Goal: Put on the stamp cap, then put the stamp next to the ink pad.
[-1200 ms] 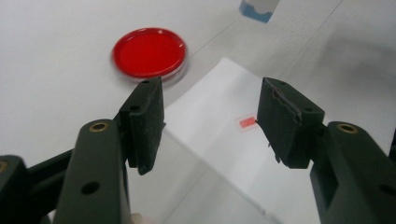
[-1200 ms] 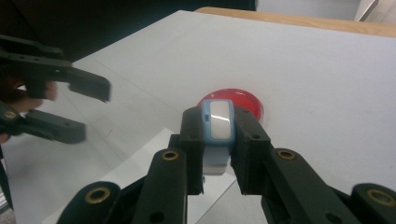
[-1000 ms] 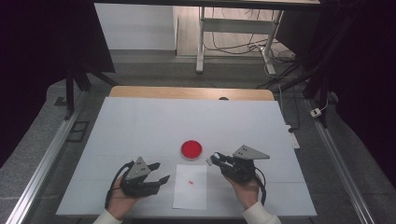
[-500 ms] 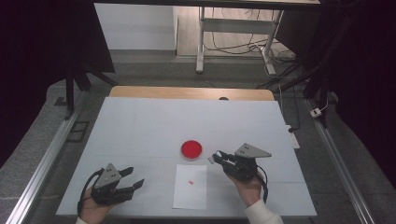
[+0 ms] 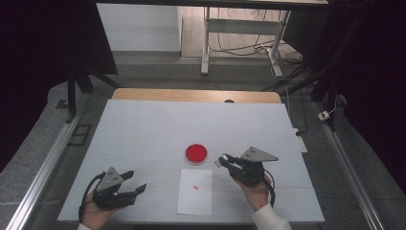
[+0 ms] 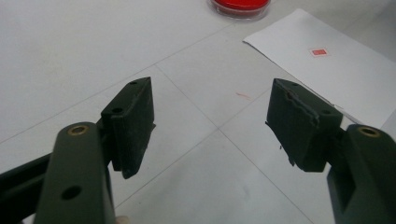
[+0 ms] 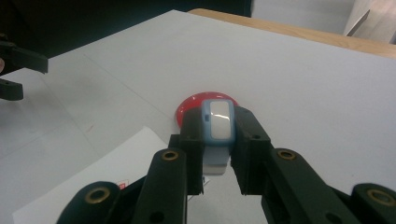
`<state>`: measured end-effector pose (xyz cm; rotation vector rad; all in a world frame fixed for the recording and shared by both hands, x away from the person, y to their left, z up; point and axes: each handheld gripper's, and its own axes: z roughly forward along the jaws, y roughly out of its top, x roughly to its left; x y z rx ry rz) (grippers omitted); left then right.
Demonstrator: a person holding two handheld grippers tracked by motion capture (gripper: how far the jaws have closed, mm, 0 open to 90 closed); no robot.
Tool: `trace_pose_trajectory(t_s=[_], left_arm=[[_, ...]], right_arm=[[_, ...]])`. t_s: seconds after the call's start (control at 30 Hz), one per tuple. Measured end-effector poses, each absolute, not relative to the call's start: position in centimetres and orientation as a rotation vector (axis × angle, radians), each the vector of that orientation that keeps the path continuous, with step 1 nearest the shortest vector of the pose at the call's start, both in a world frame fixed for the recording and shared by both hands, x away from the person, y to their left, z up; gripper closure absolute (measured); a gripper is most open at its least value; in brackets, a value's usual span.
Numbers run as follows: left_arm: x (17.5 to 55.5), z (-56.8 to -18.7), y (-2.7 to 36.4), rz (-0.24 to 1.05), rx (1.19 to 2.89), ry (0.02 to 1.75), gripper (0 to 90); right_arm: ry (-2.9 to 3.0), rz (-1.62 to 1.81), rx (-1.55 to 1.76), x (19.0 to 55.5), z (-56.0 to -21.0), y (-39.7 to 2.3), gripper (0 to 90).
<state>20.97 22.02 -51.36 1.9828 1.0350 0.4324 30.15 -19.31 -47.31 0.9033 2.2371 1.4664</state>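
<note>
Right gripper view shows the right hand-held gripper (image 7: 218, 140) squeezing a small blue stamp (image 7: 218, 122), just in front of the red ink pad (image 7: 189, 106) on the counter (image 7: 303, 79). Off to the side, the left hand-held gripper (image 6: 210, 121) has just been opening and holds nothing, with the white paper (image 6: 336, 70) nearby

Red ink pad (image 5: 196, 153); white paper (image 5: 195, 191), small red mark (image 5: 195, 187); blue-white stamp (image 7: 221, 122); black jaws.
</note>
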Motion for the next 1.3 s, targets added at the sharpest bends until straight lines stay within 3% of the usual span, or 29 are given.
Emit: trace_pose_trajectory(t_s=[0.53, 1.3], left_arm=[[21.3, -51.6, 21.6, 0.414, 1.998, 1.039, 27.0], [21.4, -52.0, 20.9, 0.396, 2.014, 1.041, 26.7]], right_arm=[[2.250, 1.417, 0.895, 31.0, -47.2, -19.2, 75.1], [2.310, 1.283, 0.912, 35.4, -47.8, -17.4, 75.0]])
